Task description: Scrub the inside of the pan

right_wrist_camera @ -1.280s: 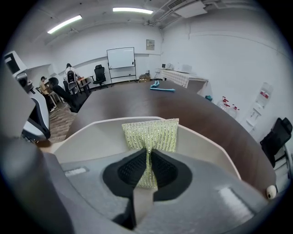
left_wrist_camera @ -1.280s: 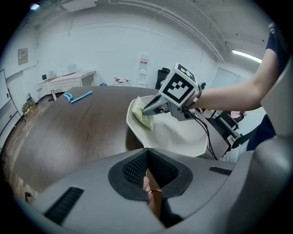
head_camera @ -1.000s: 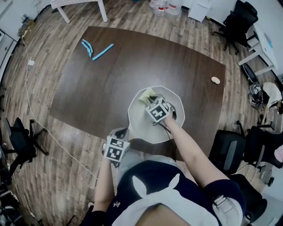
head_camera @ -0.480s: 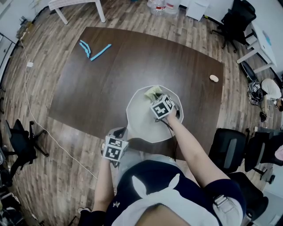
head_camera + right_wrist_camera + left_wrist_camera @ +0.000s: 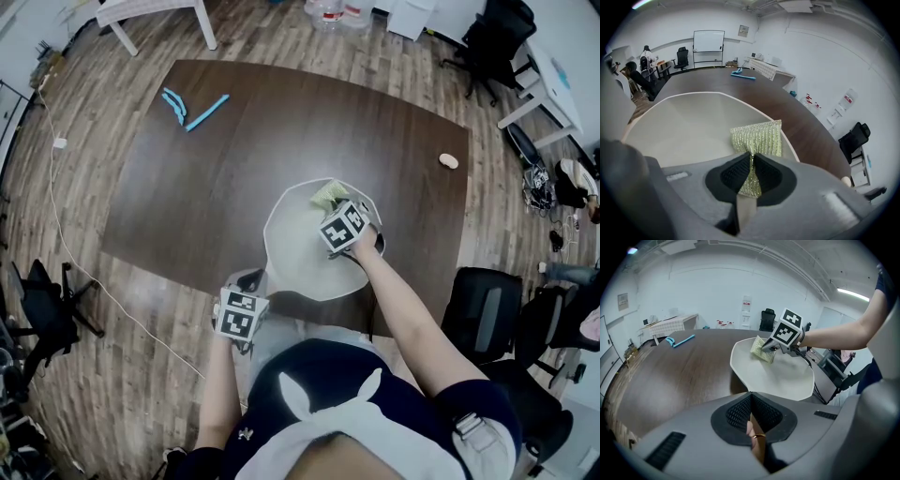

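A cream, shallow pan [image 5: 298,255] sits at the near edge of the dark wooden table [image 5: 234,159]. My right gripper [image 5: 330,208] reaches into it near the far rim, shut on a yellow-green mesh scrubbing pad [image 5: 326,195]. In the right gripper view the pad [image 5: 757,137] is pinched between the jaws [image 5: 751,161] and rests against the pan's inner wall [image 5: 684,126]. My left gripper [image 5: 251,281] is at the pan's near left side, shut on the pan's handle [image 5: 754,434]. From the left gripper view the pan [image 5: 778,378], the pad [image 5: 762,350] and the right gripper [image 5: 774,347] show ahead.
Light blue tools [image 5: 192,108] lie at the table's far left. A small tan object [image 5: 449,160] sits near the far right edge. Black office chairs [image 5: 487,319] stand to my right on the wooden floor. A white table's legs [image 5: 155,11] show at the top left.
My right gripper has slid the pad a little to the right along the pan's far side. The left gripper and the pan have stayed in place.
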`<action>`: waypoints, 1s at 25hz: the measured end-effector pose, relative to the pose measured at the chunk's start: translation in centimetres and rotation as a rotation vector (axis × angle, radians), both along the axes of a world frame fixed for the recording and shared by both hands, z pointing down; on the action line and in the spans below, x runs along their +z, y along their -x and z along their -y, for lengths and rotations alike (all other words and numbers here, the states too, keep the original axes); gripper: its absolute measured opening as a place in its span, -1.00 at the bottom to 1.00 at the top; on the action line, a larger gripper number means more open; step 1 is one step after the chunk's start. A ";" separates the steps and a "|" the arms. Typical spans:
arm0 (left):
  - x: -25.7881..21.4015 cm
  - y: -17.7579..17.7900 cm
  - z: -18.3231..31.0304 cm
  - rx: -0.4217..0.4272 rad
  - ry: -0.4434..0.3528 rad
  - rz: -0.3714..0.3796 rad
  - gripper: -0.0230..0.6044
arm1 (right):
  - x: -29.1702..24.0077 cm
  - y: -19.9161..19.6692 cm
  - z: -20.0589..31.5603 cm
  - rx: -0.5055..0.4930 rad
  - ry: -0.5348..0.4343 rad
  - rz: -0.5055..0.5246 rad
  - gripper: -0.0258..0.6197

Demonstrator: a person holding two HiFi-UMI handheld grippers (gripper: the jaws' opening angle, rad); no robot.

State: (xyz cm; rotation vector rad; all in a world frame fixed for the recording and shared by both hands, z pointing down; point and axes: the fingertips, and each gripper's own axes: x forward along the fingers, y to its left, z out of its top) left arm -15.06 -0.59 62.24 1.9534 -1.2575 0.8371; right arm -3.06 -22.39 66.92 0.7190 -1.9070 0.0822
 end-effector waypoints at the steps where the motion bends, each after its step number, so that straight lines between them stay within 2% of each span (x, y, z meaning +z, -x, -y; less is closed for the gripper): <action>1: -0.1 -0.1 -0.1 0.000 0.003 -0.004 -0.92 | 0.0 -0.2 -0.1 -0.001 0.002 -0.007 -0.81; 10: 0.1 -0.3 -0.3 0.001 -0.001 0.000 -0.92 | 0.9 -2.4 -1.0 -0.014 -0.010 -0.116 -0.81; 15: -0.2 -0.7 0.4 0.001 -0.012 0.010 -0.92 | 1.3 -4.4 -1.0 -0.003 0.033 -0.199 -0.81; 20: -0.5 -0.2 0.2 0.003 -0.021 0.023 -0.92 | 1.5 -5.1 -2.1 0.011 0.080 -0.227 -0.81; 25: -0.2 -0.2 0.1 0.000 -0.031 0.028 -0.92 | 2.0 -6.0 -3.0 -0.016 0.114 -0.297 -0.81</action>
